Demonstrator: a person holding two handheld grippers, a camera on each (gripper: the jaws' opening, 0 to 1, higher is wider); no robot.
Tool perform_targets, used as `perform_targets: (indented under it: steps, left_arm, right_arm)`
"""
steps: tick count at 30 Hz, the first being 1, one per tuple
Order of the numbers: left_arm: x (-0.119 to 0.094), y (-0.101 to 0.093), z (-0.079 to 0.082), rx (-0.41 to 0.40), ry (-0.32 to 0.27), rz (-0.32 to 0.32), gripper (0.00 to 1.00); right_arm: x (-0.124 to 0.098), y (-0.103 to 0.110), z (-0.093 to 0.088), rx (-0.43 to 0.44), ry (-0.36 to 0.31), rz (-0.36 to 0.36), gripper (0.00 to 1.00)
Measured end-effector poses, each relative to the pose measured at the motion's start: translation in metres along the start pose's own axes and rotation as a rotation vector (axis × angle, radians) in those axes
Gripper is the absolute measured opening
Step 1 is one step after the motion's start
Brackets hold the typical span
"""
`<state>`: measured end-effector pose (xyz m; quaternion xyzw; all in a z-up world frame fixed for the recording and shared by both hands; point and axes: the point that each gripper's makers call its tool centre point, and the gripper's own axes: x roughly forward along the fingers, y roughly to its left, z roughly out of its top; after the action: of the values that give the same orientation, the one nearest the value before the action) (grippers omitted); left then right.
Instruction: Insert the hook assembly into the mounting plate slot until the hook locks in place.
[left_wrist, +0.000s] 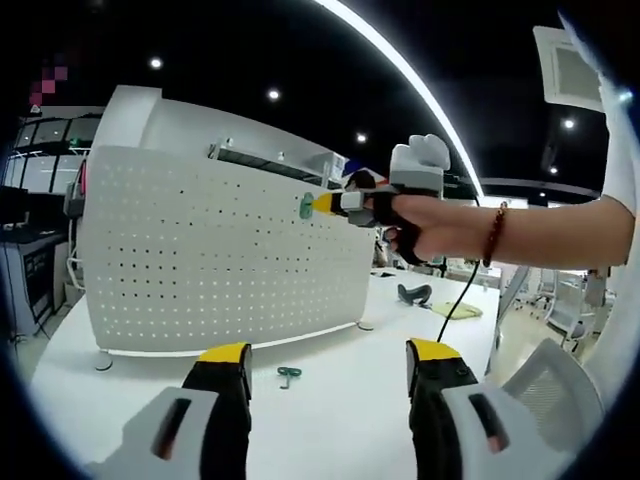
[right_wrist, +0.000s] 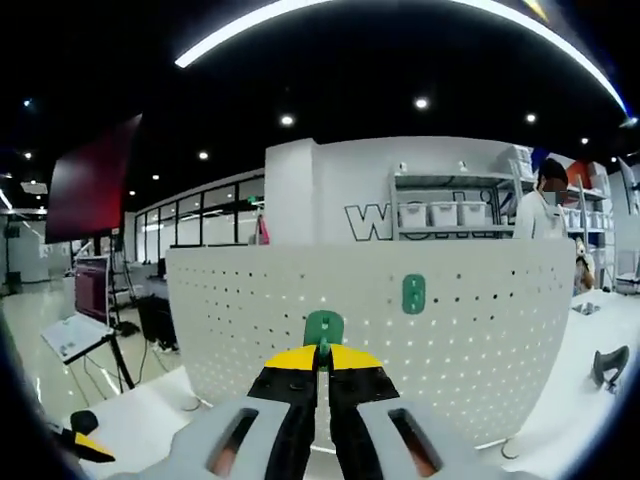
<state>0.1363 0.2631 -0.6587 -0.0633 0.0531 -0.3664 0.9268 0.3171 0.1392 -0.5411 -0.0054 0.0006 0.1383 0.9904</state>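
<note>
In the left gripper view, my left gripper (left_wrist: 327, 365) sits at the bottom with fingers spread and empty over the white bench (left_wrist: 330, 420), where a spare green hook (left_wrist: 289, 375) lies at lower centre. Right of centre, my right gripper (left_wrist: 322, 203) presses a green hook assembly (left_wrist: 308, 206) against the pegboard mounting plate (left_wrist: 210, 250). In the right gripper view, its fingers are pinching that hook (right_wrist: 323, 328) at centre, short of the plate; I should line it squarely with a slot and push straight until it seats. That view alone shows a second green hook (right_wrist: 413, 294) already mounted, right of centre.
</note>
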Motion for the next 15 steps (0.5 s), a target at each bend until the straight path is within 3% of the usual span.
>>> perform_targets:
  steps: [15]
  left_arm:
    - [-0.003,0.003,-0.006,-0.041,0.017,-0.011,0.68]
  right_arm:
    - [0.022,-0.018,0.015,-0.02,-0.02,-0.071,0.01]
